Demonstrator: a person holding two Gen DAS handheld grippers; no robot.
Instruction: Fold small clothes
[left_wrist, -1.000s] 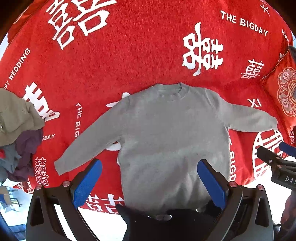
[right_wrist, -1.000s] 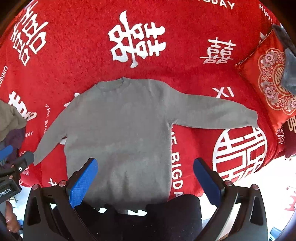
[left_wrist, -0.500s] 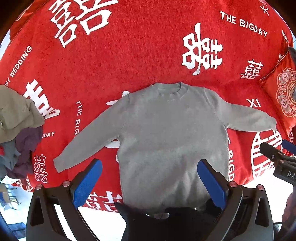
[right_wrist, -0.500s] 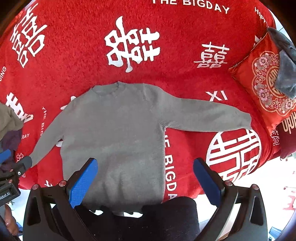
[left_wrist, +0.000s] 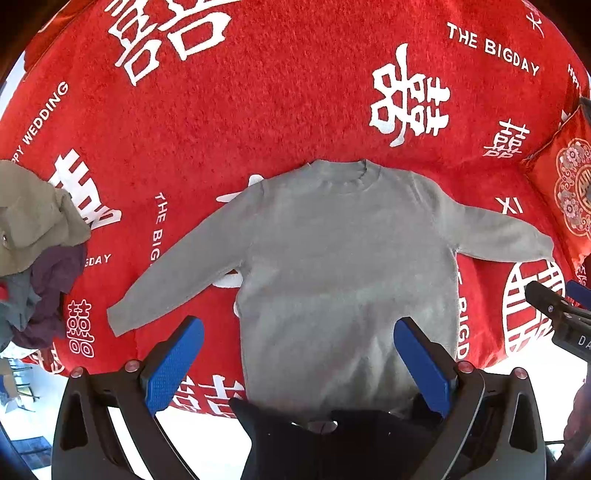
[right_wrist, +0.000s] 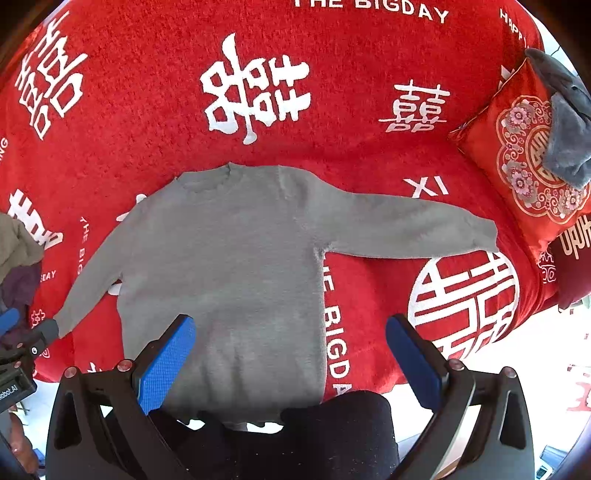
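Grey sweater (left_wrist: 343, 266) lies flat on the red blanket (left_wrist: 258, 110), sleeves out; both claws, left (left_wrist: 297, 360) and right (right_wrist: 290, 356), hover spread and empty. Looks soft, light, floppy knit (likely sags if lifted), so pinch a sleeve cuff (left_wrist: 118, 321) or shoulder and fold inward.

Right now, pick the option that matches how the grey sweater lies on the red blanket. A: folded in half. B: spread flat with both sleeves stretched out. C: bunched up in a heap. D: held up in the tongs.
B: the grey sweater lies flat on the red blanket, both sleeves stretched out to the sides, and both sets of tongs are open and hold nothing.
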